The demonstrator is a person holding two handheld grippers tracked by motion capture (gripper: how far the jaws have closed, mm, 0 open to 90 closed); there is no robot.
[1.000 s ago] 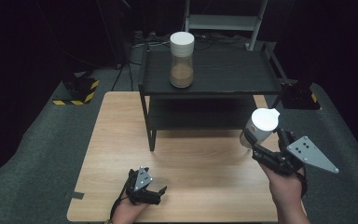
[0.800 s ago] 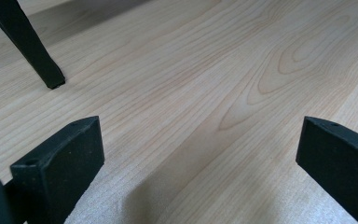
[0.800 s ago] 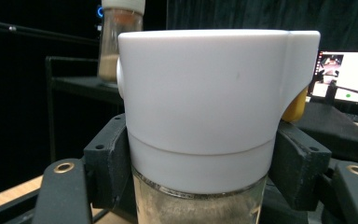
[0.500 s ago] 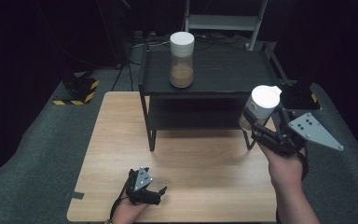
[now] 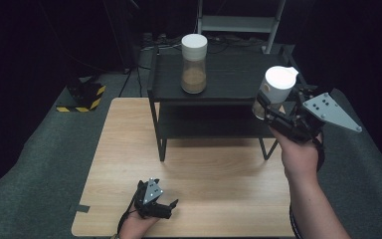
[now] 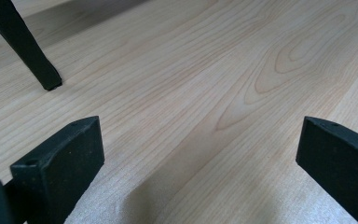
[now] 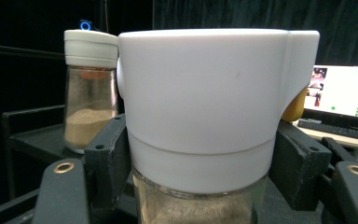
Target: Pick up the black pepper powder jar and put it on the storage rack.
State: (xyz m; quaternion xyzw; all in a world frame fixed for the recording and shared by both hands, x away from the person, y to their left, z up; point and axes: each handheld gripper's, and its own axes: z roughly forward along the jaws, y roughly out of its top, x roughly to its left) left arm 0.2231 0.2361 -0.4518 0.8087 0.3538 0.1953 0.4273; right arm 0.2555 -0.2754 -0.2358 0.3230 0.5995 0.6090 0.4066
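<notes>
My right gripper [image 5: 268, 112] is shut on a glass jar with a white lid [image 5: 277, 85], held in the air at the right end of the black shelf's top [image 5: 238, 74]. In the right gripper view the held jar [image 7: 205, 121] sits between both black jaws, brown powder showing below the lid. A second white-lidded jar [image 5: 194, 63] with brown powder stands on the shelf top, left of the middle; the same second jar [image 7: 87, 88] appears behind the held one. My left gripper [image 5: 166, 206] rests open near the wooden table's front edge [image 5: 179, 231], with nothing between its fingers [image 6: 60, 161].
The black two-level shelf stands on the far half of the wooden table [image 5: 129, 149]; one shelf leg [image 6: 28, 51] is close to my left gripper. Grey carpet surrounds the table. A yellow-black striped object [image 5: 82, 97] lies on the floor at the left.
My right gripper has lifted the jar up and slightly away, from beside the shelf's lower level to the height of the shelf top. The left gripper has not moved.
</notes>
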